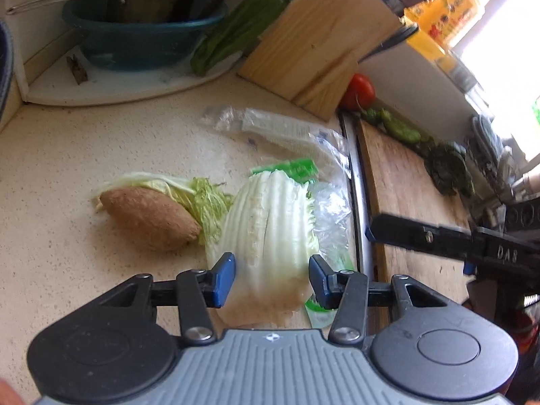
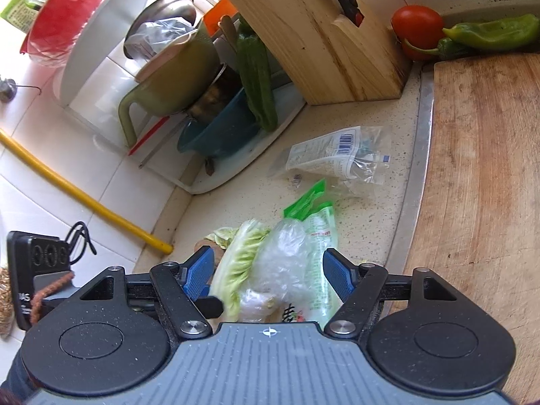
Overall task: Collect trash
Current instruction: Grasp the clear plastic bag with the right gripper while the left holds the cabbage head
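Raised letters "DAS" on the black gripper arm (image 1: 506,253) at the right edge. Barcode, digits illegible, on the clear wrapper (image 2: 337,155) lying on the counter (image 2: 388,202). Green bag's (image 2: 319,236) print unreadable.

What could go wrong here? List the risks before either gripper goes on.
1. The left gripper straddles the napa cabbage, not trash; closing could carry off food.
2. The green-printed bag lies against the cabbage, between the right gripper jaws; pulling it may drag the cabbage along.
3. The clear wrapper lies apart and could be missed.
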Tool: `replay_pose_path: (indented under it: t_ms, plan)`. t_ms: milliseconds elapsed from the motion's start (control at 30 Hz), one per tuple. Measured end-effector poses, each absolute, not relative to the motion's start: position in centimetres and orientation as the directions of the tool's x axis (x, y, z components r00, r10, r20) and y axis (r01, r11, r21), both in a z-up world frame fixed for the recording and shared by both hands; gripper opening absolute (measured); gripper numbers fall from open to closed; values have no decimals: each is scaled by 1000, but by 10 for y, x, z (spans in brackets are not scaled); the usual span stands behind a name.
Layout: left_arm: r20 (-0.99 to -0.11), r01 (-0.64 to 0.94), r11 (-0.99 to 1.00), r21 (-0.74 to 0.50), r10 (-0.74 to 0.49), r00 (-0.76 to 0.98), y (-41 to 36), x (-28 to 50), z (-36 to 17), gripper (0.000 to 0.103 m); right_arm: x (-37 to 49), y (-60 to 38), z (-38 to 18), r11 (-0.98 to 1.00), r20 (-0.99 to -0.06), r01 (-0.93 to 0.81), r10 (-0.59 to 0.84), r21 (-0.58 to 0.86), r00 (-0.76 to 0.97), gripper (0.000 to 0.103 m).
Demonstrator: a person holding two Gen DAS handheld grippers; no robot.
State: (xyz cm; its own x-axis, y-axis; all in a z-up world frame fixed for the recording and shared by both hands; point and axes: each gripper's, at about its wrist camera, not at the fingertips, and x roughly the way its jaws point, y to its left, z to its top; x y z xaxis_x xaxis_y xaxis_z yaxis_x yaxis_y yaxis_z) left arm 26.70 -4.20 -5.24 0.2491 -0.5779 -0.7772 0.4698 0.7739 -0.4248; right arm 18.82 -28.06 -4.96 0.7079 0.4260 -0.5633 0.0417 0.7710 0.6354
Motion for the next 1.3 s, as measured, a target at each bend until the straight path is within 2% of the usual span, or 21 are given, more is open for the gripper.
replay_pose_path:
  t_ms: [33,133,167,200,267,300,333,400,433,467,533,633,767,800,833,967,1300]
  plan:
    - [-761,459,764,-454,-600,246,-39,270,-53,44,188,-280,-49,771,-564,44,424,635,709,78]
    - [-698,390,710,-586,-687,202,-27,281,-62,3,185,-281,-47,772,-563,47,418,634,713,76]
    - [-675,364,686,-630,-715,182,-22,285,-65,3,184,-282,-47,772,-562,48,416,633,716,75]
    - [-689,351,701,-621,-702,182,-21,286,-66,3,183,-282,-46,772,-559,49,413,634,719,75]
    - [-763,380,781,-496,-601,238,-27,283,-64,3,181,-282,-45,773,-556,49,409,633,724,71]
    - [-774,410,791,-455,-578,257,-32,281,-62,4,180,-282,-44,776,-558,53,403,629,725,71]
    - [-767,426,774,-468,-595,238,-35,282,-62,9,180,-282,-43,778,-562,60,395,625,727,71]
    - [-725,411,722,-556,-664,184,-40,284,-61,35,178,-283,-43,776,-558,77,376,626,740,71]
    - [-710,403,710,-577,-680,182,-40,284,-62,55,176,-284,-42,775,-555,84,369,627,745,71]
    - [-704,400,711,-578,-683,196,-41,284,-61,64,175,-284,-43,774,-555,94,358,626,751,71]
    - [-695,376,716,-588,-685,218,-44,285,-60,68,173,-285,-44,771,-558,111,344,627,755,72]
    - [-712,325,735,-595,-670,210,-52,288,-65,84,170,-287,-45,768,-559,126,333,628,760,73]
    - [-784,343,803,-488,-576,231,-76,280,-74,83,170,-291,-47,759,-547,122,338,640,766,74]
    - [-784,337,804,-490,-576,232,-77,277,-76,80,170,-291,-48,756,-544,119,342,643,766,74]
    - [-776,331,798,-504,-586,232,-75,275,-75,71,170,-292,-48,753,-541,115,348,647,765,74]
    - [-768,339,809,-480,-574,285,-65,267,-59,66,169,-298,-50,751,-536,104,360,652,763,74]
    - [-602,218,671,-708,-736,311,-11,267,-43,65,179,-299,-51,740,-529,77,399,668,749,69]
